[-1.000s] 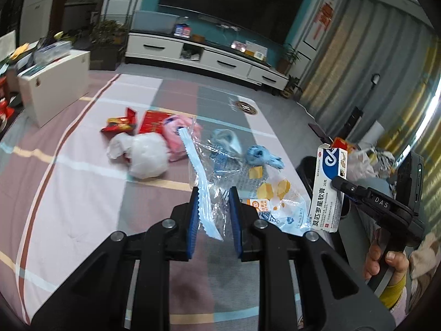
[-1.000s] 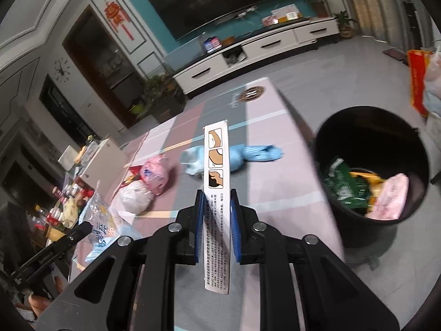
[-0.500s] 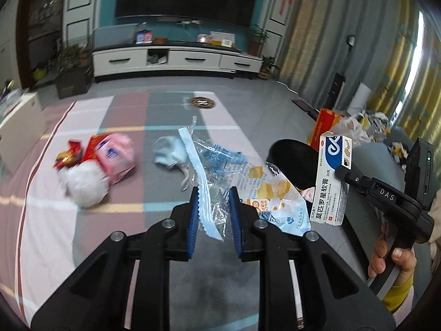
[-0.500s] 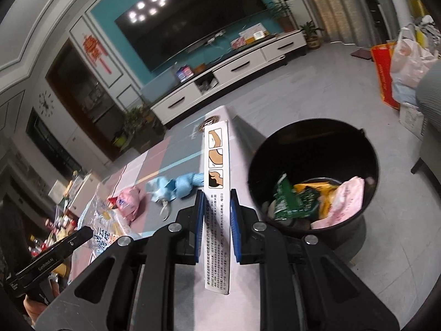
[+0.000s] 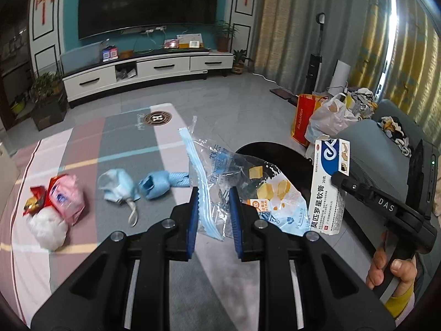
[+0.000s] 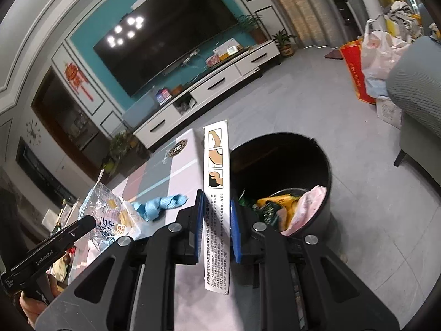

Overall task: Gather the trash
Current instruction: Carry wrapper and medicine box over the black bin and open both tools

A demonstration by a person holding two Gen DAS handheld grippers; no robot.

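Note:
My left gripper [image 5: 213,209] is shut on a clear plastic snack bag [image 5: 248,190] with a blue zip strip, held above the striped mat. My right gripper [image 6: 216,218] is shut on a white ointment box [image 6: 216,182], which stands upright between the pads; the same box [image 5: 328,187] shows at the right of the left wrist view. The black trash bin [image 6: 325,162] sits just beyond the box, holding green, yellow and pink wrappers. Part of the bin's rim [image 5: 264,146] shows behind the bag. The left gripper with the bag [image 6: 110,215] appears at the left of the right wrist view.
On the striped mat [image 5: 124,140] lie blue shoe covers [image 5: 162,182], a crumpled mask [image 5: 118,187], a pink packet [image 5: 67,198], a white wad [image 5: 48,229] and red wrappers [image 5: 34,201]. A grey sofa [image 6: 413,82] and shopping bags [image 5: 317,115] stand right. A white TV cabinet [image 5: 148,69] stands at the back.
Both grippers swung to the right with their loads held. The bin has come nearer and more central in the right wrist view; the litter on the mat has slid left in the left wrist view.

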